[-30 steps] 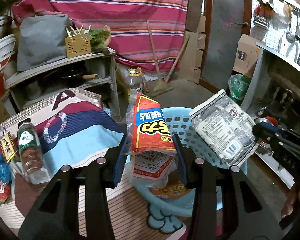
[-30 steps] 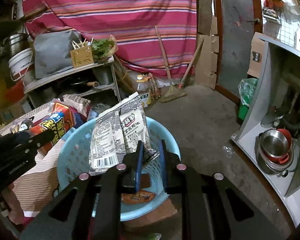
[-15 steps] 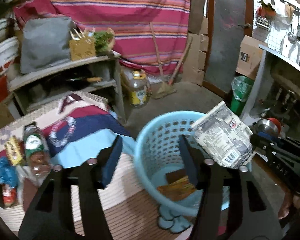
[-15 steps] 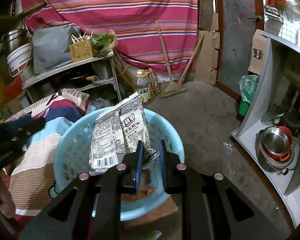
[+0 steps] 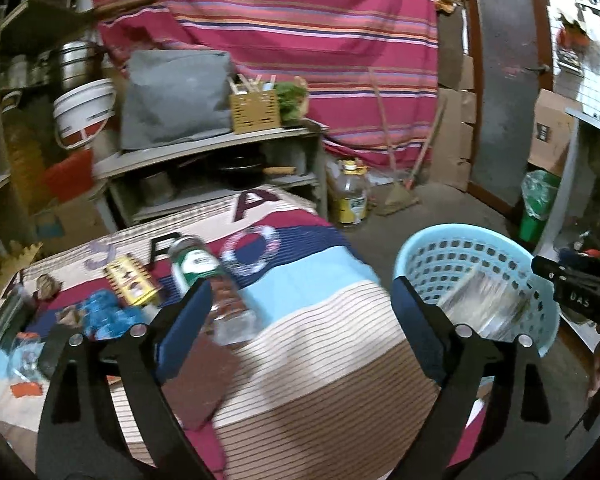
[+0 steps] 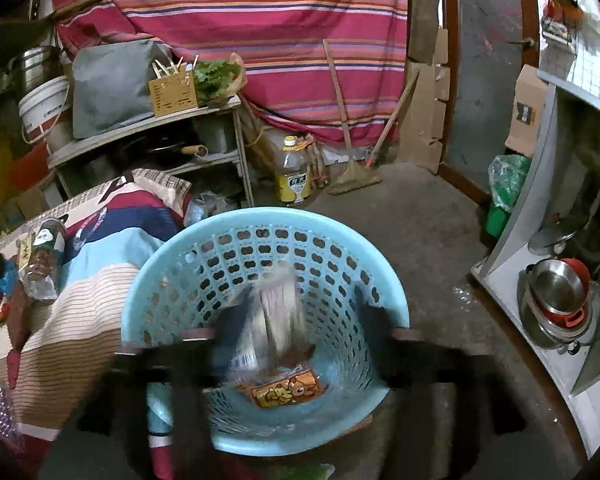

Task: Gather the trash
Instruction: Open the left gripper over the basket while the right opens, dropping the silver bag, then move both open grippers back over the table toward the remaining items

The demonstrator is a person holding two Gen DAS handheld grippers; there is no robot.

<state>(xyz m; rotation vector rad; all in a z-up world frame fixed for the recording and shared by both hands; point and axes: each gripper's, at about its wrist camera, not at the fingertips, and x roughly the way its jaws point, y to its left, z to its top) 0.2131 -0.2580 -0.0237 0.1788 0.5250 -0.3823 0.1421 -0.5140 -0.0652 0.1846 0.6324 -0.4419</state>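
Trash in the form of a silver-white snack packet (image 6: 278, 312) sits blurred inside the light blue perforated basket (image 6: 204, 236), lower centre of the right wrist view, above an orange wrapper (image 6: 286, 392) lying on the basket floor. The right claw (image 6: 296, 332) appears as dark smeared shapes either side of the packet; its jaws are opening and neither pad presses on the packet.

In the left wrist view the basket (image 5: 416, 248) stands at right centre, on the floor just beside the striped cloth (image 5: 320, 340) covering the worktop. The left claw (image 5: 300, 316) fills the lower frame, jaws opening, spread wide, nothing between them but the cloth beyond. More trash lies on the cloth at left centre: a clear bottle with a green label (image 5: 204, 276) on its side, a yellow packet (image 5: 130, 284) just beside it, and a crumpled blue wrapper (image 5: 108, 314) near the left edge. A brown square pad (image 5: 198, 384) lies at lower left, partly behind the left finger.
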